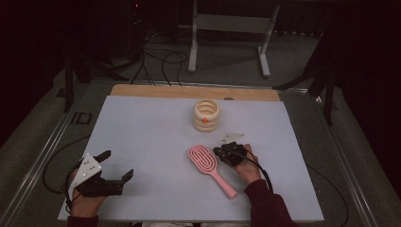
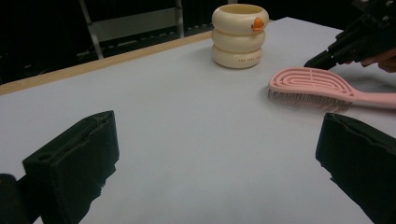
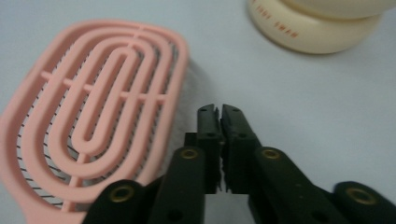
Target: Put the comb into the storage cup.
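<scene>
With its fingers (image 3: 219, 112) nearly closed on nothing at the brush's (image 1: 203, 158) three o'clock, the right gripper (image 1: 221, 152) could shove it aside; left gripper (image 1: 118, 168) gapes empty.

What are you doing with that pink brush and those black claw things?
A person holds a gripper in each hand at a table. The right gripper sits just beside the head of the pink hairbrush, its jaws almost shut with nothing between them. The brush lies bristles down. The left gripper waits wide open, off to the side. A cream ringed cup stands behind the brush.
</scene>
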`<action>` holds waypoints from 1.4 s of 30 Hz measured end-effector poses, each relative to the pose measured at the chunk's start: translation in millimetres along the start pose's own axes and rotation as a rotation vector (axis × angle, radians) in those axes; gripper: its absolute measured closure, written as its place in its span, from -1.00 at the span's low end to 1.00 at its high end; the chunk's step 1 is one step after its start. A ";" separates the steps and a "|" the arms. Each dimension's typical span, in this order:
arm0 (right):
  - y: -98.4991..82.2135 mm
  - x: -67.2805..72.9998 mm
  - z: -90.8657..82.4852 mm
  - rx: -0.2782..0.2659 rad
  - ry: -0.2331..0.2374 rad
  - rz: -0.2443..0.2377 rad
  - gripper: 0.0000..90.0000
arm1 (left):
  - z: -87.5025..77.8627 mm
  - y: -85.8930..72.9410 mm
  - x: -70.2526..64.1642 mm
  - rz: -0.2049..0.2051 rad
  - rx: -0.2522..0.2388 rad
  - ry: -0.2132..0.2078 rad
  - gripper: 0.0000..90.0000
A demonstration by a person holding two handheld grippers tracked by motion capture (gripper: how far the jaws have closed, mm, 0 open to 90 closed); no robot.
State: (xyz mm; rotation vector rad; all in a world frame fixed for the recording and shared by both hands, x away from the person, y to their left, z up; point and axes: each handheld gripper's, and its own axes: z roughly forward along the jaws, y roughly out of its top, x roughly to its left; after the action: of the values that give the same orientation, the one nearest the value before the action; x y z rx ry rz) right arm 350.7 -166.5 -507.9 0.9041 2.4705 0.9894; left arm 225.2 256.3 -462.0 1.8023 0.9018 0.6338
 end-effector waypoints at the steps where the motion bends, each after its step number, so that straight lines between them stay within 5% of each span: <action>1: -0.1 -1.2 -5.0 -0.021 -0.006 0.011 0.77 | -0.1 0.0 0.0 0.001 -0.001 0.001 -1.00; 3: -0.2 -2.0 -7.9 -0.028 -0.013 0.013 0.70 | -0.5 0.0 0.3 -0.002 -0.005 0.001 -1.00; 5: -1.5 -3.8 -17.0 -0.050 -0.026 0.030 0.41 | -1.4 0.1 0.6 -0.007 -0.009 0.003 -1.00; 8: -2.3 -4.7 -20.4 -0.058 -0.027 0.034 0.32 | -2.7 0.1 1.4 -0.015 -0.017 0.005 -1.00; 11: -12.5 -10.3 -45.6 -0.128 -0.013 0.080 0.01 | -4.3 0.1 2.1 -0.022 -0.027 0.010 -1.00; 13: -12.5 -10.3 -45.6 -0.128 -0.013 0.080 0.01 | -4.9 0.2 2.4 -0.023 -0.029 0.010 -1.00; 15: -28.4 -15.1 -67.9 -0.195 -0.027 0.126 -0.33 | -6.6 0.0 3.0 -0.033 -0.038 0.012 -1.00; 21: -57.4 -17.1 -98.8 -0.286 -0.073 0.188 -0.70 | -8.4 -0.5 3.0 -0.047 -0.056 0.019 -1.00; 33: -89.7 -16.2 -137.6 -0.432 -0.144 0.234 -0.79 | -14.9 -3.9 6.1 -0.071 -0.092 0.056 -1.00; 42: -92.6 -17.6 -138.4 -0.401 -0.156 0.247 -0.79 | -14.6 -7.6 9.6 -0.090 -0.097 0.068 -1.00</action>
State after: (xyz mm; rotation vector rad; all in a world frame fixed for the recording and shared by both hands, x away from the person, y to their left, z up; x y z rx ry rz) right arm 253.4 -298.6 -474.6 1.1114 1.9634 1.3751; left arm 217.6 273.7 -463.3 1.6528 0.9761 0.6735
